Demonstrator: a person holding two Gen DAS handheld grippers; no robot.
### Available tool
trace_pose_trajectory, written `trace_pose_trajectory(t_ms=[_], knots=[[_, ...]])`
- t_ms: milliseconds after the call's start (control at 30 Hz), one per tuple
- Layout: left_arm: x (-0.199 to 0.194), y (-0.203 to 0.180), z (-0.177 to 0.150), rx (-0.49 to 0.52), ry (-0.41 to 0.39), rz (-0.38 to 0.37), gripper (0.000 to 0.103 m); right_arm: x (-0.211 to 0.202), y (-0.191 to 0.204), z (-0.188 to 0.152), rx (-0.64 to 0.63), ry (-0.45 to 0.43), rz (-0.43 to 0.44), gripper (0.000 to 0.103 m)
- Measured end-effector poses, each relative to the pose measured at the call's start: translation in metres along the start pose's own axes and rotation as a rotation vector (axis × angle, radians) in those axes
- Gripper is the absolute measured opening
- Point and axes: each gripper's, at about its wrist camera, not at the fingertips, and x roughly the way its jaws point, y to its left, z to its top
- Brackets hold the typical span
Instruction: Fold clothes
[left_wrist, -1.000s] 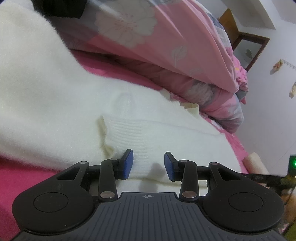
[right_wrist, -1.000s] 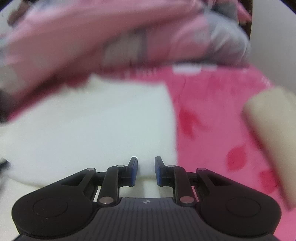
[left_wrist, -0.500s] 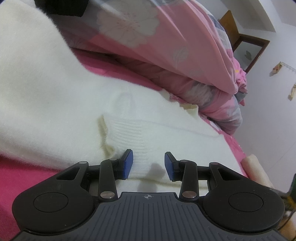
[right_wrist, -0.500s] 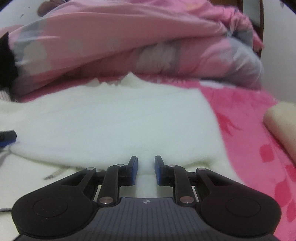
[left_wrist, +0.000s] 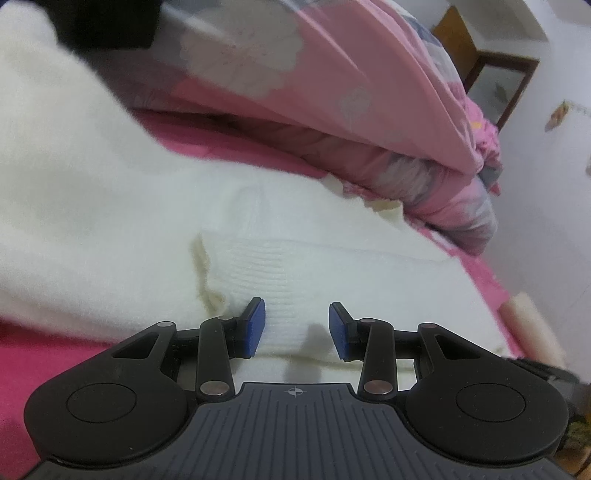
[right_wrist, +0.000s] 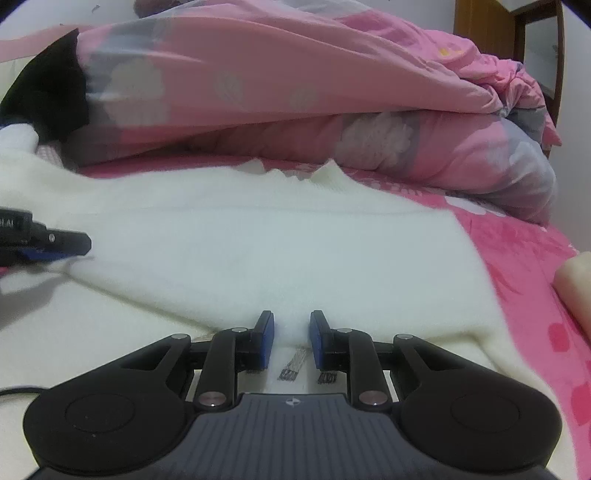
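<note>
While a white sweater (left_wrist: 332, 258) lies spread across the pink bed sheet (right_wrist: 517, 258), we hold two tools over it. Our left tool (left_wrist: 296, 325) has its jaws opening, with the ribbed cuff (left_wrist: 266, 273) of the sweater between its blue pads, which do not press it. Our right tool (right_wrist: 291, 339) stands slightly spread over a folded edge, pinching nothing. A pink floral quilt (right_wrist: 277, 74) is heaped behind the sweater.
</note>
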Motion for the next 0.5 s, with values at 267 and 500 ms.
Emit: trace_pose_trajectory(t_ms=[267,500], knots=[[-0.016,-0.063,-0.004,0.32,-0.082,0.098,0.055,-0.006,-0.011,-0.001,0.077,-0.005,0.053,0.023],[0.015,-0.084,-0.029,0.514,0.065,0.212,0.064,-0.005,-0.033,-0.002,0.213,-0.009,0.144,0.023]])
